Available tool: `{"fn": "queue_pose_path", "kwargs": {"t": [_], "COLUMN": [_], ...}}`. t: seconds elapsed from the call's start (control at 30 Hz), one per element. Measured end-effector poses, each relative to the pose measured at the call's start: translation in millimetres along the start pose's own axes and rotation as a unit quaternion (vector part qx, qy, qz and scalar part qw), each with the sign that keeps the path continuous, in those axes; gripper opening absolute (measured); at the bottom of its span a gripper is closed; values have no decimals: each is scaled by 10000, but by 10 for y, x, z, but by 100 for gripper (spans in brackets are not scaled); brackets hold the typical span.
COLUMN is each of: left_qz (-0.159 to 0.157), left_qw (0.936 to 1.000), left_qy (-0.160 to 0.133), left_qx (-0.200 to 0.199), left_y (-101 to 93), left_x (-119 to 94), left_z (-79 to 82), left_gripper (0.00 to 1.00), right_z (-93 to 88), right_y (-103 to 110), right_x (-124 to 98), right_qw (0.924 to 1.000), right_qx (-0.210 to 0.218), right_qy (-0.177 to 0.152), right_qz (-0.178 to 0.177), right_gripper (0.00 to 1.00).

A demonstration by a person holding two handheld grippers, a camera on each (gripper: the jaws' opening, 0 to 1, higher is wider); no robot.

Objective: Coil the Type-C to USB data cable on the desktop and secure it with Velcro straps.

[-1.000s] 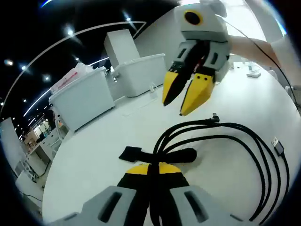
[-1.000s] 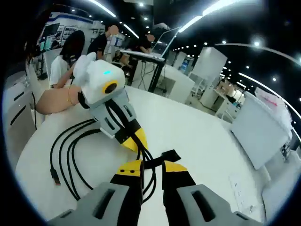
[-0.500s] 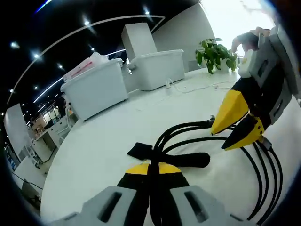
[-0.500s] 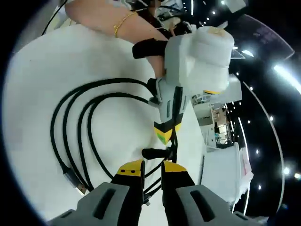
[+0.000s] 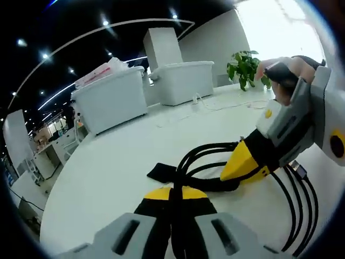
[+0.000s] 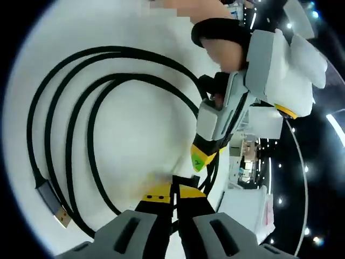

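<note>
Left gripper [image 5: 173,190] is clamped on the coiled cable [image 5: 302,216] at its black Velcro strap [image 5: 161,171]; right gripper [image 6: 172,189] is pinched onto that strap too. White desktop [image 5: 108,172] carries bins [image 5: 110,100] and a plant [image 5: 245,67]. Right gripper view shows the USB plug [image 6: 52,200].

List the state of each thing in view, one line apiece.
Cable: coiled in loops, flat on the table.
Strap: loose end lying open, not yet wrapped.
USB plug: free, resting on the table.
Left gripper: shut on the cable.
Right gripper: shut on the strap.
Bins: lids on.
</note>
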State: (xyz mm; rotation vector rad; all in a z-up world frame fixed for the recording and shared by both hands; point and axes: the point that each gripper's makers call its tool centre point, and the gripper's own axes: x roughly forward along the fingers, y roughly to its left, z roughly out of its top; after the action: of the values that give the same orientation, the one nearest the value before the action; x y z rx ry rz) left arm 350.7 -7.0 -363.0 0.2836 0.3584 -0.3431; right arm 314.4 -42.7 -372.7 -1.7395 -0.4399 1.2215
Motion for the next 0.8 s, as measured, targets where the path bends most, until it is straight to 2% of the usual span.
{"fn": "queue_pose_path", "kwargs": {"t": [0.03,0.13,0.2,0.3,0.33,0.4,0.5,0.6,0.7,0.8], "left_qz": [-66,-328,-360,-412,-479,-668,-899,-1148,-1304,-1382], "left_qw": [9999,9986,9986,9988,9986,9975,9951,9921,9893,9867], "left_qy": [-54,-301,-328,-264,-238,-194,-55,-18,33,92], "left_qx": [-55,-274,-214,0,31,134,405,512,654,854], "left_y": [-31,-158,-243,-361,-532,-709,-981,-1255,-1477,-1606], "left_x": [-15,-14,27,111,169,218,304,365,419,482], "left_z": [23,143,199,263,320,359,386,456,516,544], "left_gripper": [5,5,5,5,5,5,5,5,5,5], "right_z": [20,20,-18,-135,-168,-192,-325,-424,-433,-398], "right_y": [62,94,99,166,218,291,440,619,777,861], "right_x": [-32,-164,-282,-508,-583,-705,-883,-1031,-1197,-1361], "right_qw": [9998,9979,9916,9789,9781,9777,9695,9624,9553,9489], "right_qx": [154,638,1283,2044,2083,2099,2425,2648,2881,3085], "right_qy": [-13,-78,-150,-58,4,37,300,552,621,612], "right_qz": [153,126,88,31,36,-5,-187,-231,-247,-276], "right_gripper": [2,2,2,2,2,2,2,2,2,2]}}
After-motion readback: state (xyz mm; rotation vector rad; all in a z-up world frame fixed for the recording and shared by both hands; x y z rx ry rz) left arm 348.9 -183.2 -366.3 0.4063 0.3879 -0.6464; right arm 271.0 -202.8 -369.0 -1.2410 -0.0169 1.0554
